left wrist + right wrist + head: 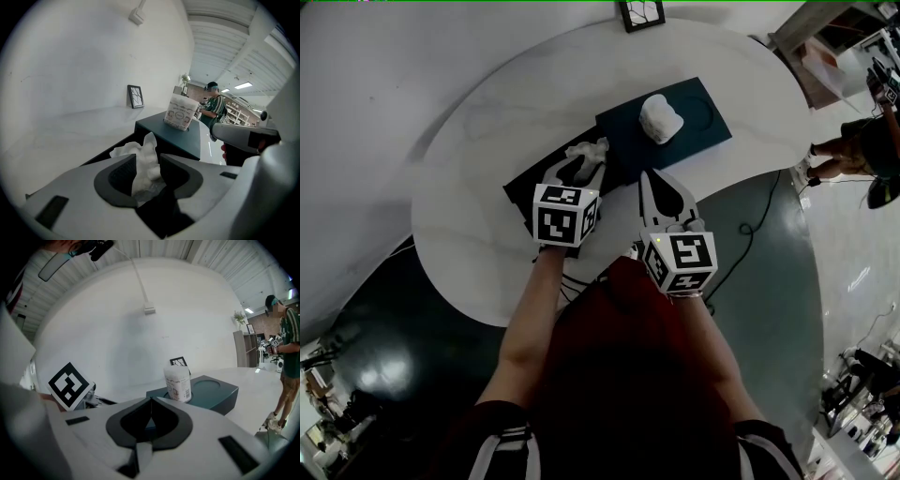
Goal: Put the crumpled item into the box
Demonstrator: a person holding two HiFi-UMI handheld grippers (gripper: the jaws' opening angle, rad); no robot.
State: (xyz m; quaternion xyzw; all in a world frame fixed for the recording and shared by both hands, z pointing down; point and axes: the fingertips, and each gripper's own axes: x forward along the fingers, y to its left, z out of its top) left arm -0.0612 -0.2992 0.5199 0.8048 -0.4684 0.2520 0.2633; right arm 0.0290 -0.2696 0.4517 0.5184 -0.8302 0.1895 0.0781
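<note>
Tissue (587, 150) over black box (523, 187); cup (661, 119) atop teal box (705, 127).

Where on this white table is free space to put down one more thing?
Free: the tabletop left of the teal box, and the strip between that box and the right rim. Crowded: the middle, where the left claw, right claw, crumpled tissue and white container gather.
</note>
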